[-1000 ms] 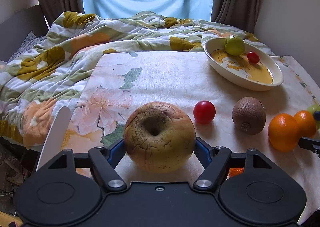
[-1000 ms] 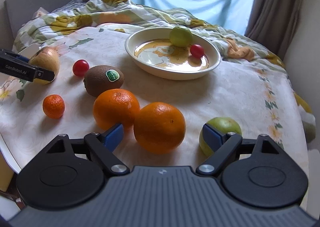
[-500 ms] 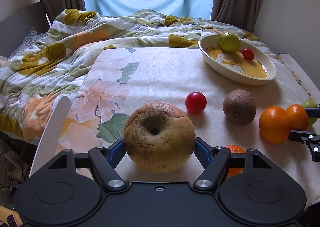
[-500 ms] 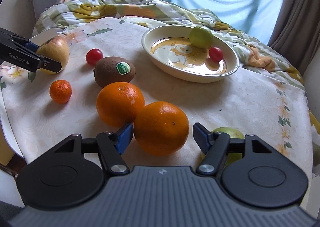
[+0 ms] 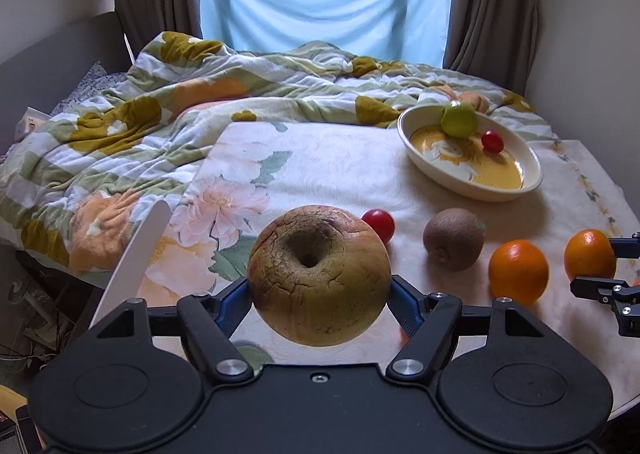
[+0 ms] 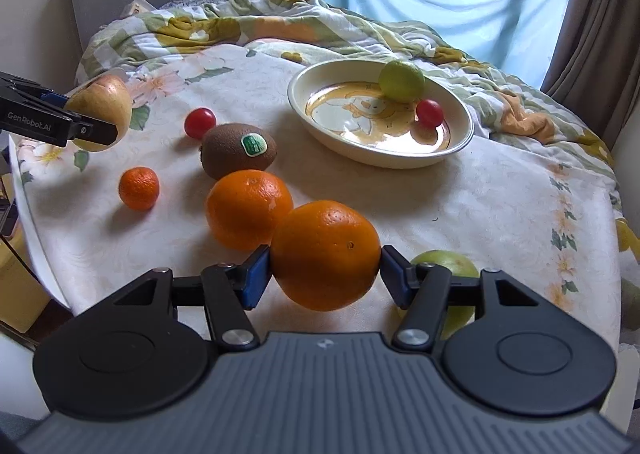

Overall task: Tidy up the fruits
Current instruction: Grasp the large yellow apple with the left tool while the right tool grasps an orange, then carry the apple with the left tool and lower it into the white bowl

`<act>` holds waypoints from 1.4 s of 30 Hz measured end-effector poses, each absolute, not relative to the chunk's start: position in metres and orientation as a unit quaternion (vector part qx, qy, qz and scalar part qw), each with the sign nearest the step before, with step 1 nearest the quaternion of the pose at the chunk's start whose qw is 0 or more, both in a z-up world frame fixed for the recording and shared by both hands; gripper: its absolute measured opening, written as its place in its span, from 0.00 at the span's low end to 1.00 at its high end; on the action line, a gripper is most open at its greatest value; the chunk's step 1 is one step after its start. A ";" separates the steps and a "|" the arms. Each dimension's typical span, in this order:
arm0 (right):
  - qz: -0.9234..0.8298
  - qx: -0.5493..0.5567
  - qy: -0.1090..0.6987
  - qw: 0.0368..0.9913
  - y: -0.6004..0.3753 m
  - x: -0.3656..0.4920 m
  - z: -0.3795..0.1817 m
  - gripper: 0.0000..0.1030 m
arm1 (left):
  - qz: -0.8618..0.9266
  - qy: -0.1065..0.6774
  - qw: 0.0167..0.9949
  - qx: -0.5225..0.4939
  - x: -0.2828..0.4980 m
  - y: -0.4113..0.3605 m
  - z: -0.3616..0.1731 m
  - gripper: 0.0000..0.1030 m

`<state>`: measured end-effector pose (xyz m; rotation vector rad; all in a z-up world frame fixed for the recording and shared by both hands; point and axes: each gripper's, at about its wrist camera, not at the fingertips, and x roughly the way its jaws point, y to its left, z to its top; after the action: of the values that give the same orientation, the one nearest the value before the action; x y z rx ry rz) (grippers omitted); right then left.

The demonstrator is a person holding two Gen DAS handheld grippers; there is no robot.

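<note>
orange (image 6: 326, 254) gripped, right tongs (image 6: 324, 274) just closed | apple (image 5: 319, 274) in left tongs (image 5: 319, 304) | second orange (image 6: 248, 208) touching

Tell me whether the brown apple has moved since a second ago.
Yes. The apple, clamped in the left tongs, has lifted off the tablecloth, rising against the red tomato.

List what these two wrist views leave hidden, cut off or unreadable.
- Green fruit, right wrist view: mostly behind the right gripper finger and body.
- Small orange fruit, left wrist view: only a sliver shows beside the left gripper finger.
- Kiwi sticker, right wrist view: print too small to read.
- Underside of the apple and orange: hidden by the fruit itself.
</note>
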<state>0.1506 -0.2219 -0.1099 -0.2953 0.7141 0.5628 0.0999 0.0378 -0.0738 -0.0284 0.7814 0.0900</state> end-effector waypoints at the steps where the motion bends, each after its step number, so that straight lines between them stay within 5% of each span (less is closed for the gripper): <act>1: 0.272 -0.140 0.342 0.888 -0.223 0.149 -0.106 0.72 | 0.045 0.378 0.925 -0.015 0.098 0.035 -0.069 0.75; 27: 0.285 -0.110 0.295 0.905 -0.277 0.174 0.011 0.72 | 0.032 0.322 0.945 -0.032 0.130 -0.055 0.029 0.75; 42: 0.253 -0.082 0.292 0.919 -0.266 0.249 0.016 0.72 | -0.019 0.348 0.937 -0.016 0.237 -0.058 0.008 0.75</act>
<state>0.2492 -0.2661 0.0163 -0.1682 0.5998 0.5194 0.2371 -0.0579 0.0080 -0.0321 0.7114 -0.0384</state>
